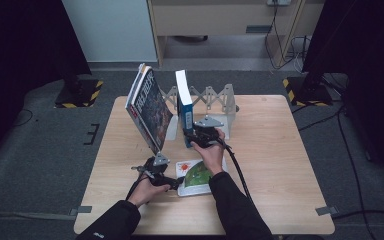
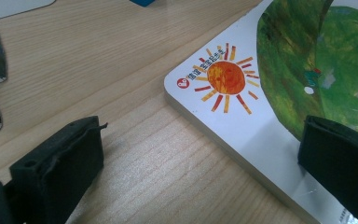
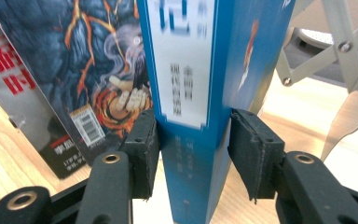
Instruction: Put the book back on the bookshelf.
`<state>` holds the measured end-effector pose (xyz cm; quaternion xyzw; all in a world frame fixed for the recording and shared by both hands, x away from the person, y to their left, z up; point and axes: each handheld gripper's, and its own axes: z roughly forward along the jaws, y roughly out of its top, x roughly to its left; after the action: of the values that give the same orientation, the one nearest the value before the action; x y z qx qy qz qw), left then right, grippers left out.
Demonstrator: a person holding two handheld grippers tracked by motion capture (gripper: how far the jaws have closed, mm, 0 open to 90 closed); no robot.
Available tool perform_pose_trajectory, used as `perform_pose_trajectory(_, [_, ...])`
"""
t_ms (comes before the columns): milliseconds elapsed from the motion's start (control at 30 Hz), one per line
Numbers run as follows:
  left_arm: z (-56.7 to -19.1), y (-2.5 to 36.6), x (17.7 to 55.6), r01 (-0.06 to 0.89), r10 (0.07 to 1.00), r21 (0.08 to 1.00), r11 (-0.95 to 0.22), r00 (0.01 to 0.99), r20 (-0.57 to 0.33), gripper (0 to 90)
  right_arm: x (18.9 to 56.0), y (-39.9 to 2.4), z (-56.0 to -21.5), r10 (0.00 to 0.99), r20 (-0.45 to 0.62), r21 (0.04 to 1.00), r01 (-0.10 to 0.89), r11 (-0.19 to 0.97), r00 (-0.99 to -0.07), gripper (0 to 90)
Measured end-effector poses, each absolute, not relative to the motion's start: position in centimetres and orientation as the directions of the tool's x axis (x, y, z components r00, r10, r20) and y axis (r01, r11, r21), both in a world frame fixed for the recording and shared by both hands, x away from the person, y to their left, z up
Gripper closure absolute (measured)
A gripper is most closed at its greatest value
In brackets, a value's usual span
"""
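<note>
A thick blue book (image 1: 184, 107) stands upright on the wooden table (image 1: 280, 150) in front of a metal accordion rack (image 1: 215, 100). My right gripper (image 1: 196, 136) is closed across its spine; in the right gripper view the blue book (image 3: 191, 93) sits between both pads (image 3: 144, 149) of the right gripper (image 3: 193, 149), touching each. A dark-covered book (image 1: 150, 110) leans to its left, seen as the dark book (image 3: 74, 79). A picture book (image 1: 200, 175) with a sun and a green shape lies flat near the front. My left gripper (image 1: 176, 180) is open at its corner; the left gripper (image 2: 200, 154) straddles the picture book's (image 2: 242, 107) edge.
The rack's silver struts (image 3: 340, 46) stand right of the blue book. Black curtains and floor stands with yellow-striped bases (image 1: 80, 92) flank the table. A cable (image 1: 237, 170) trails from the right gripper across the table toward the front.
</note>
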<state>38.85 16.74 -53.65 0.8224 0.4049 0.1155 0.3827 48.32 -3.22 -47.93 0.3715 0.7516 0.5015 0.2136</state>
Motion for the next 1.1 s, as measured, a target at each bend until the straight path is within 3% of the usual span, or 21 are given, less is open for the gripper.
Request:
perform_pose_trajectory(467, [-53.6,16.7,38.8,0.578,0.754,0.723,-0.378,0.645,-0.122,0.0,47.9,-1.7,-47.7,0.801,0.08,0.91,0.372,0.185,-0.593,55.4])
perform_pose_trajectory(767, [-53.7,16.7,38.8,0.578,0.754,0.724,-0.377,0.645,-0.122,0.0,48.0,-3.2,-48.6,0.754,0.062,0.91,0.347,0.226,-0.654,54.1])
perform_pose_trajectory(1100, [-53.7,16.7,38.9,0.577,0.754,0.724,-0.378,0.646,-0.121,0.0,47.9,-2.5,-49.2,0.773,0.096,0.895,0.394,0.208,-0.627,57.0])
